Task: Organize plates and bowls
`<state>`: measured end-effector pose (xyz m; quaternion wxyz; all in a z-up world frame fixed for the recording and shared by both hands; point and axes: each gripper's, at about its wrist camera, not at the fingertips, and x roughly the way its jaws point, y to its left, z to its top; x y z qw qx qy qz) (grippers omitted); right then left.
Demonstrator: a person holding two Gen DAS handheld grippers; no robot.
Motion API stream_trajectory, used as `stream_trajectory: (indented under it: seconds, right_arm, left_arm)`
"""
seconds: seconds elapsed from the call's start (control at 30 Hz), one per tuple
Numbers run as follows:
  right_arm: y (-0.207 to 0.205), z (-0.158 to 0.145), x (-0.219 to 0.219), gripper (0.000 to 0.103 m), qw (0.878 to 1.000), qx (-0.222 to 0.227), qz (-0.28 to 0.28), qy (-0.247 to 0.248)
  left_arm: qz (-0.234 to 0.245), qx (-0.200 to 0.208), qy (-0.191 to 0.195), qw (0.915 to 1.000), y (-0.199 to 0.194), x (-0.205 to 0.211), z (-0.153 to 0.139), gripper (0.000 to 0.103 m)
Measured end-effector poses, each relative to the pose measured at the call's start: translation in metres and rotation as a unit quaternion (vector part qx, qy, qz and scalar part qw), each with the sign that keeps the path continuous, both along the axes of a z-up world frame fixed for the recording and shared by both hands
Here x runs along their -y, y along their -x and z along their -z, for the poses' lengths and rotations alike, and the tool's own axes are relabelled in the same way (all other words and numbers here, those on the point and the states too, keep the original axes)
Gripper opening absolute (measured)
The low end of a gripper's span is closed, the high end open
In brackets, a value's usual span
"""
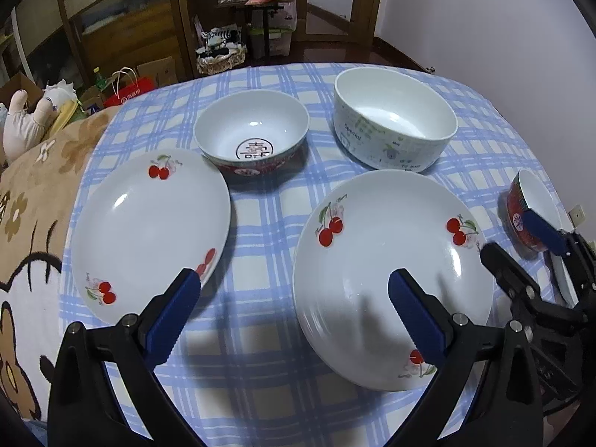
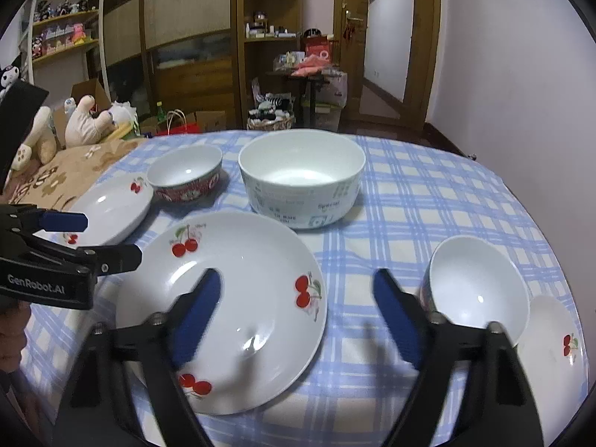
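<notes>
Both pairs of jaws stand apart, grasping nothing: the left gripper (image 1: pixel 294 290) hangs over the gap between two cherry plates, the right gripper (image 2: pixel 296 292) between the nearer cherry plate (image 2: pixel 238 309) and a small white-lined bowl (image 2: pixel 478 290). Beyond them on the blue checked tablecloth (image 2: pixel 428 201) sit the far cherry plate (image 1: pixel 149 234), a red-rimmed bowl (image 1: pixel 253 134) and a large printed bowl (image 1: pixel 395 119)

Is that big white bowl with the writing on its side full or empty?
Empty. The big white bowl stands upright on the checked tablecloth, and both views show only its bare white bottom inside.
</notes>
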<state>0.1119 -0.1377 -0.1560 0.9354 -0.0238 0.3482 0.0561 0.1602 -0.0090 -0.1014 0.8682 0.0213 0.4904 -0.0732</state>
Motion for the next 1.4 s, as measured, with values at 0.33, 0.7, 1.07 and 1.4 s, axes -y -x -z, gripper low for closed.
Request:
stream_trajectory:
  seconds: [0.33, 0.7, 1.07, 1.4]
  right_arm:
    - [-0.011, 0.021, 0.006, 0.069, 0.999, -0.031, 0.003, -0.010]
    - [-0.023, 0.041, 0.013, 0.045, 0.997, -0.071, 0.007, -0.037]
    - [-0.027, 0.047, 0.021, 0.016, 0.994, -0.084, 0.018, -0.063]
    - [-0.021, 0.046, 0.016, 0.016, 0.996, -0.077, 0.019, -0.040]
  left_arm:
    - [0.008, -0.030, 0.014, 0.9994, -0.006, 0.002, 0.016, 0.083]
    - [-0.002, -0.068, 0.021, 0.9974, -0.014, 0.001, 0.038, 0.081]
    - [0.007, -0.088, 0.035, 0.9955, -0.022, 0.002, 0.051, 0.027]
    - [0.000, -0.077, 0.050, 0.9958, -0.020, 0.004, 0.054, 0.025]
